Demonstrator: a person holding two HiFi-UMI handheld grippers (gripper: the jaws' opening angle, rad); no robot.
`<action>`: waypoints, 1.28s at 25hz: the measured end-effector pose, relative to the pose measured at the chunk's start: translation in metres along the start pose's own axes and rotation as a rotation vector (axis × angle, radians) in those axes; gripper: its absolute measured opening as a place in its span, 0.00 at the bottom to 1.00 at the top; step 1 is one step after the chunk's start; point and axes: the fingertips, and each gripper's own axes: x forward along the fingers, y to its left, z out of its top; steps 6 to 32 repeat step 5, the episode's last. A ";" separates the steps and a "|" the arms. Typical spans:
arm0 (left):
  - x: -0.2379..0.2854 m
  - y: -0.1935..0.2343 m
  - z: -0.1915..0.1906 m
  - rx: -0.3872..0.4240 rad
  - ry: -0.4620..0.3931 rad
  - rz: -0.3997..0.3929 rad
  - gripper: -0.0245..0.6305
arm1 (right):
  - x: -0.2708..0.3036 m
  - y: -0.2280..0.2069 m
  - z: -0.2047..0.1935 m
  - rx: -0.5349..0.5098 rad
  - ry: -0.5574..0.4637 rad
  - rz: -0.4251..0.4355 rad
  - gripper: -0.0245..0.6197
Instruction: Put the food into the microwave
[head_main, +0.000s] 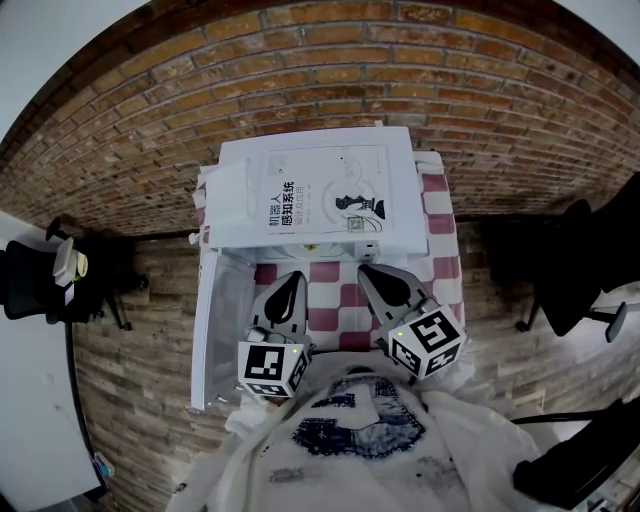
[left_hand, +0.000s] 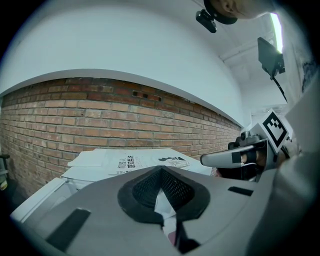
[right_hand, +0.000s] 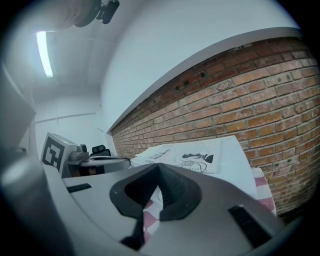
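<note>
A white microwave (head_main: 232, 215) stands on a table under a red-and-white checked cloth (head_main: 326, 318), and a printed white sheet (head_main: 320, 190) covers its top. Its door (head_main: 218, 325) hangs open on the left, swung toward me. No food shows in any view. My left gripper (head_main: 289, 284) and right gripper (head_main: 371, 272) hover side by side over the cloth in front of the microwave. Both are shut with nothing in them. The left gripper view shows its closed tips (left_hand: 161, 171) below the sheet (left_hand: 135, 161). The right gripper view shows the same (right_hand: 159, 167).
A brick wall (head_main: 330, 70) runs behind the microwave and brick paving lies around the table. One black office chair (head_main: 45, 280) stands at the left beside a white desk (head_main: 30, 410), another chair (head_main: 570, 275) at the right. The open door takes up the table's left side.
</note>
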 end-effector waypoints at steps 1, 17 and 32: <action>0.000 0.000 -0.001 -0.001 0.000 0.000 0.05 | 0.000 -0.001 0.000 0.000 0.000 -0.001 0.06; 0.001 -0.002 -0.003 -0.002 0.001 0.000 0.05 | -0.001 -0.002 -0.002 0.000 0.000 0.000 0.06; 0.001 -0.002 -0.003 -0.002 0.001 0.000 0.05 | -0.001 -0.002 -0.002 0.000 0.000 0.000 0.06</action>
